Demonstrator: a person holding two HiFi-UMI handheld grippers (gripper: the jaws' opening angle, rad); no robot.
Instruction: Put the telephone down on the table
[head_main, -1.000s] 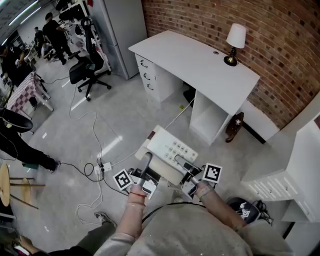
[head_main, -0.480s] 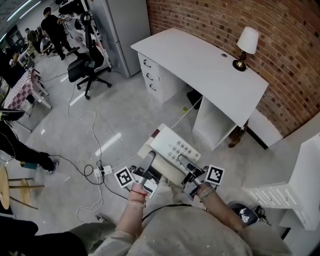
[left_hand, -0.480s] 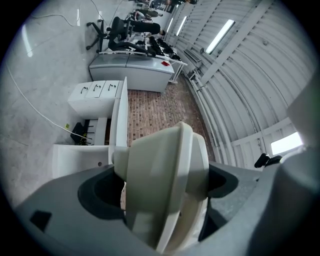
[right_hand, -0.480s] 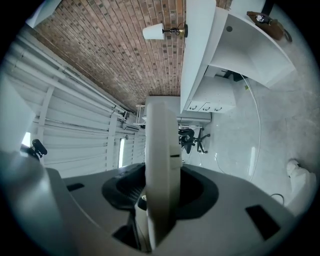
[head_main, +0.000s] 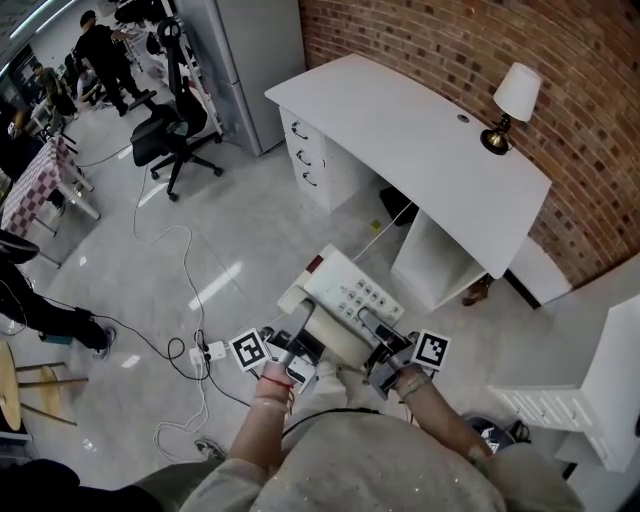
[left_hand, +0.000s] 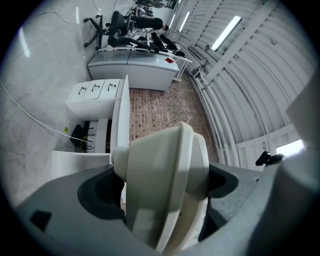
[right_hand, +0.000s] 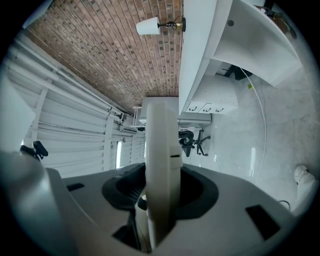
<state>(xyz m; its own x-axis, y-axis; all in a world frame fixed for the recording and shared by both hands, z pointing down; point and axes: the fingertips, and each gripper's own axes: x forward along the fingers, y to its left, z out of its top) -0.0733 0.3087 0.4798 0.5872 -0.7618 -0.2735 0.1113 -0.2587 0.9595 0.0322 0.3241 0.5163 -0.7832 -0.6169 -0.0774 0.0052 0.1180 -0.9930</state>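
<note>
A cream telephone (head_main: 345, 295) with a keypad hangs in the air over the grey floor, carried between both grippers. My left gripper (head_main: 303, 322) is shut on its left side, where the rounded cream handset end (left_hand: 162, 182) fills the jaws (left_hand: 160, 192). My right gripper (head_main: 367, 324) is shut on its right edge, a thin cream slab (right_hand: 161, 165) standing between the jaws (right_hand: 160, 197). The white table (head_main: 420, 130) with drawers stands ahead by the brick wall, apart from the telephone.
A small lamp (head_main: 512, 100) stands on the table's far right end. An office chair (head_main: 165, 135) and a grey cabinet (head_main: 245, 60) are at the back left. Cables and a power strip (head_main: 207, 352) lie on the floor to my left. White drawers (head_main: 590, 395) stand at the right.
In the head view the table and lamp have slid right and grown a little as the person moves closer. Both grippers keep the same hold on the telephone.
</note>
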